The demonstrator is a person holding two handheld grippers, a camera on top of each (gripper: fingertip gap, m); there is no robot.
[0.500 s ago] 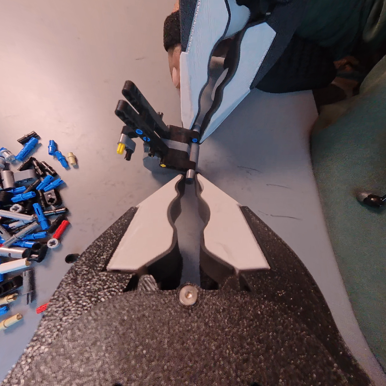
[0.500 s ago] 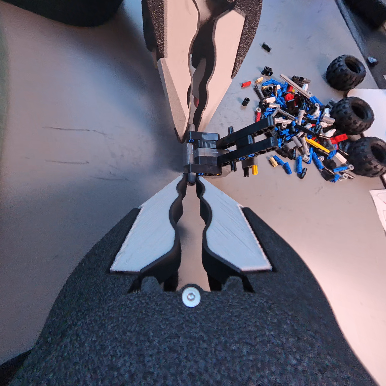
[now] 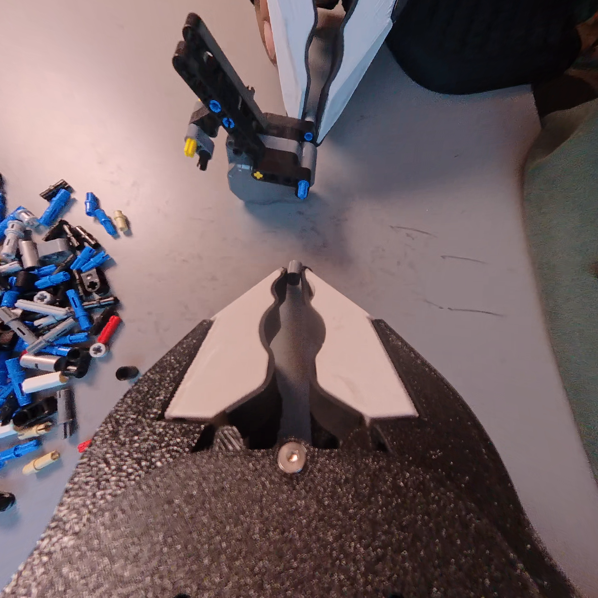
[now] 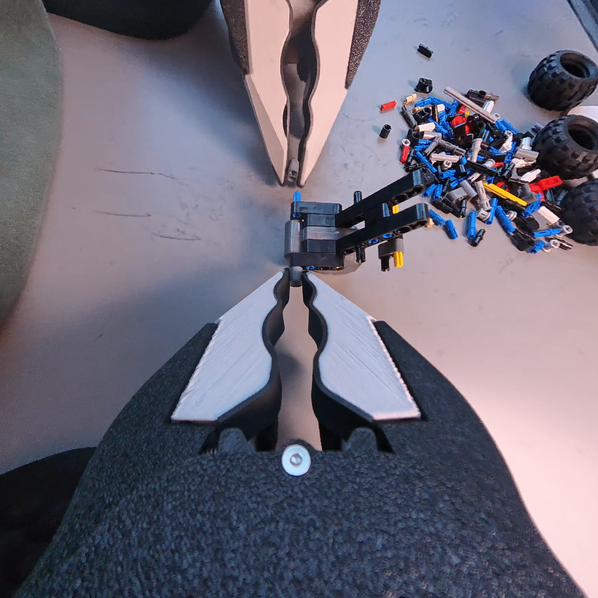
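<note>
A black and grey toy-brick assembly (image 3: pixel 271 152) with two long black beams, blue pins and a yellow axle end hangs just above the grey table (image 3: pixel 388 259). My right gripper (image 4: pixel 295 277) is shut on a grey stub at its near corner; the assembly (image 4: pixel 323 236) stretches away to the right. In the left wrist view the right gripper (image 3: pixel 310 131) comes in from the top. My left gripper (image 3: pixel 294 275) is shut on a small grey sleeve piece (image 3: pixel 293 269), a short gap from the assembly's blue pin (image 3: pixel 303 189). The left gripper (image 4: pixel 293 182) shows opposite in the right wrist view.
A pile of loose blue, black, grey and red pins and axles (image 3: pixel 42 310) lies left of my left gripper, and shows in the right wrist view (image 4: pixel 479 161). Black tyres (image 4: pixel 563 79) stand beyond it. Green fabric (image 3: pixel 566 242) borders the table's edge. A dark sleeve (image 3: pixel 485 42) is behind.
My left gripper has drawn back from the assembly with the small grey sleeve piece in it, leaving a blue pin bare. The right gripper still holds the assembly.
</note>
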